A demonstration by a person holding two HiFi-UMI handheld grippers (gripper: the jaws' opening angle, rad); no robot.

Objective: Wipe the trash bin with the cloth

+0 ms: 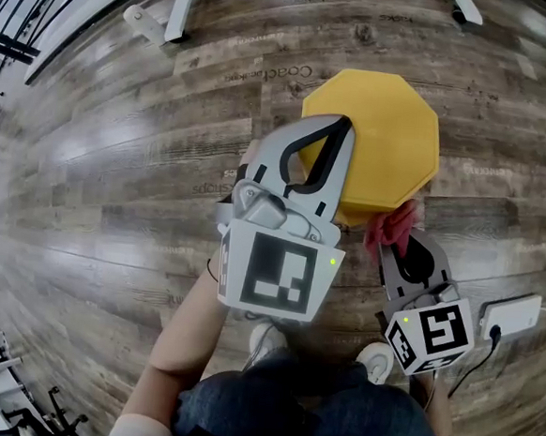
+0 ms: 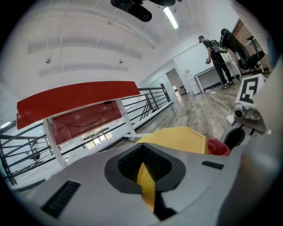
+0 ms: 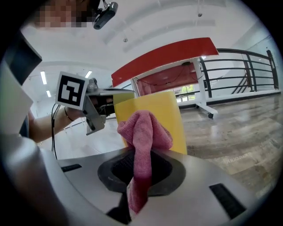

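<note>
Left gripper (image 1: 337, 125) had clamped the yellow octagonal plastic trash bin (image 1: 394, 118). Right gripper (image 1: 395, 245) pinched the pink cloth (image 1: 390, 226) beside it. Wiping judged under way; next stroke required firm pressing.

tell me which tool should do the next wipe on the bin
Right. The right tool grips the pink cloth beside the yellow trash bin; the left tool is clamped on its rim, probably steadying it.

Bright, even light — floor (image 1: 100, 147) glare, fisheye-bent edges.
</note>
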